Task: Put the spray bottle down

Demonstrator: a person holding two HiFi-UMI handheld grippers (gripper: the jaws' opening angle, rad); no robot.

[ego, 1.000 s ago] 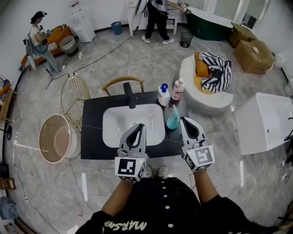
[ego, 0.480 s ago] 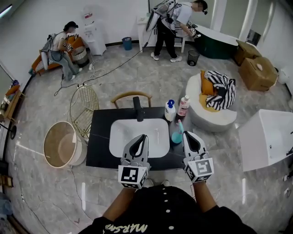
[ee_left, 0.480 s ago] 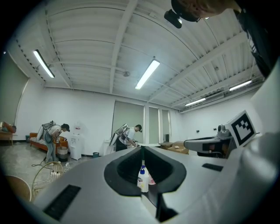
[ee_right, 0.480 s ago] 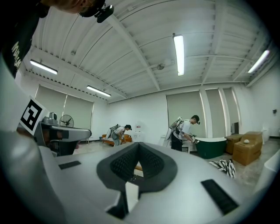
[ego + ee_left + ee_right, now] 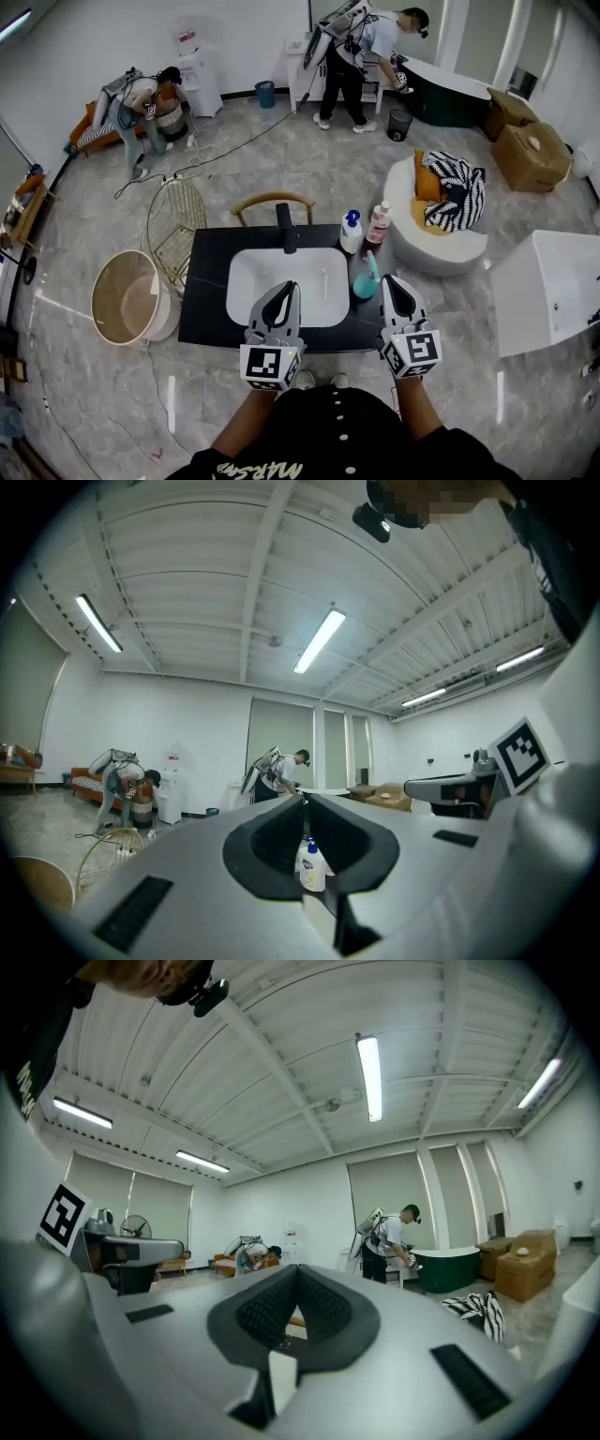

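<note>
The teal translucent spray bottle (image 5: 365, 279) stands upright on the glossy black countertop (image 5: 210, 281), at the right edge of the white rectangular basin (image 5: 281, 274) and just left of the right gripper (image 5: 388, 280), whose tip is close beside it; whether they touch cannot be told. That gripper's ribbed dark pads are pressed together with nothing between them. The left gripper (image 5: 292, 287) hovers over the near rim of the basin, its smooth grey jaws also meeting at the tip and holding nothing. Beyond the spray bottle, at the far right of the counter, a white pump bottle (image 5: 351, 232) with a blue top stands beside a slim pink bottle (image 5: 377, 225). A matte black faucet (image 5: 286, 226) rises at the far side of the basin. To the left of the counter, on the marbled grey floor, sit a round beige tub (image 5: 125, 298) and a gold wire basket (image 5: 175, 228); to the right is a rounded white armchair (image 5: 441, 246) draped with a black-and-white striped cloth (image 5: 457, 199)
</note>
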